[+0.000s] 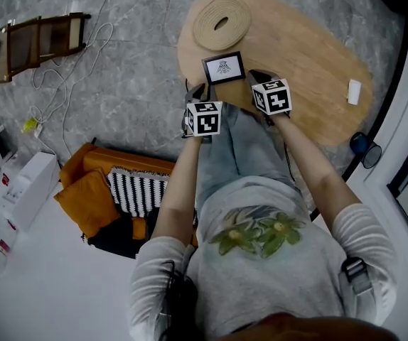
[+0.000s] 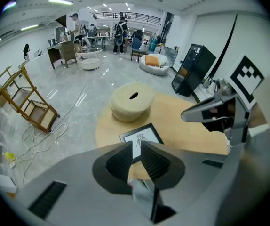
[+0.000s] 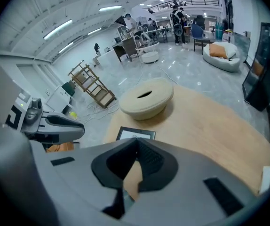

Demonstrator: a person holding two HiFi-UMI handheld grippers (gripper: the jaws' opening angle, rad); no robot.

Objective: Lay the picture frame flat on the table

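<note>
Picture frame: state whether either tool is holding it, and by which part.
Neither. The picture frame lies flat on the table; the left tool and right tool have nothing between their jaws.

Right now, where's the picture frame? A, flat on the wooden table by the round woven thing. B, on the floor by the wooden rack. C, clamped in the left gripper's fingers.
A: the picture frame lies face up on the table, next to the round woven thing.
</note>
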